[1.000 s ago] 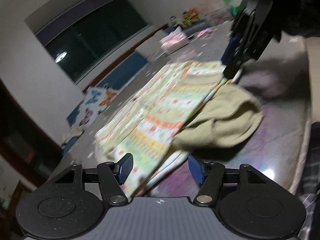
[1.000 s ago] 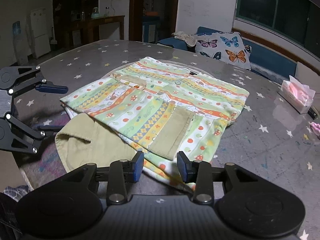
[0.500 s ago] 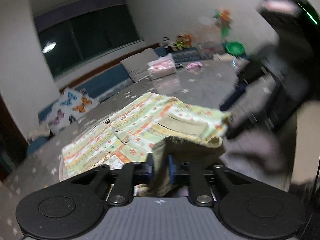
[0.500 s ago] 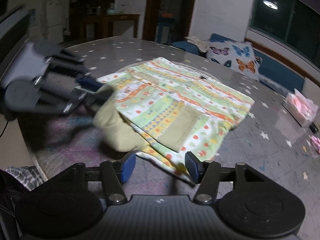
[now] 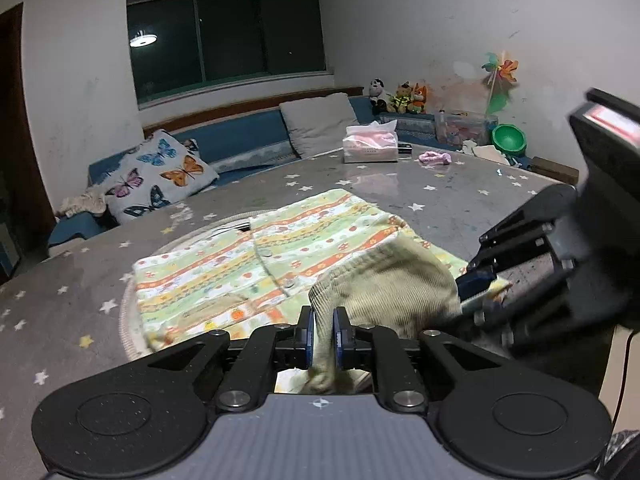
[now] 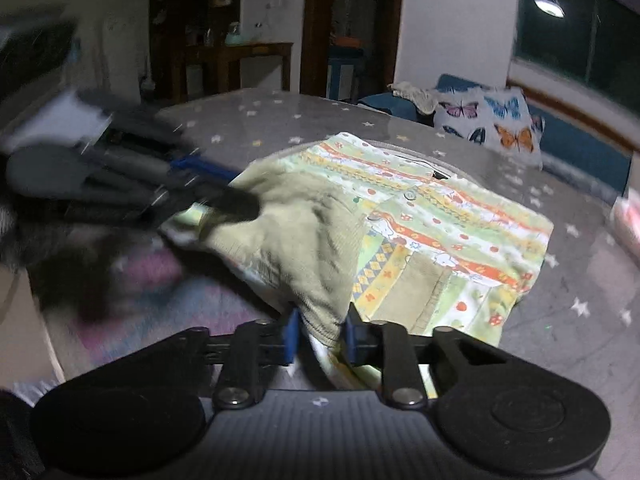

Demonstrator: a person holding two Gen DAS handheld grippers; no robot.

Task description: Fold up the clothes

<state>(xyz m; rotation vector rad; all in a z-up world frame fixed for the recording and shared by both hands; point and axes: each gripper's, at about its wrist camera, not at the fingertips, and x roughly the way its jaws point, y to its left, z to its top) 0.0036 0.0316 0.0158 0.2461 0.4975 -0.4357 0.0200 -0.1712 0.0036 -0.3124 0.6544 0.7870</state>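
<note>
No text, label, brand or number can be read in either view. The tissue pack [image 5: 370, 149] on the tabletop [image 5: 452, 200] carries some faint print on its front, too small and blurred to make out. The patterned garment [image 5: 248, 268] shows only pictures and stripes.

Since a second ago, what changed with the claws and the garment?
Both claws were open and off the cloth. Now the left claw pinches the olive hood and has lifted it over the patterned jacket; its jaws are easing open slightly. The right claw is closing, with the hood's other edge between its jaws. The jacket body, tissue box and table stayed put.
</note>
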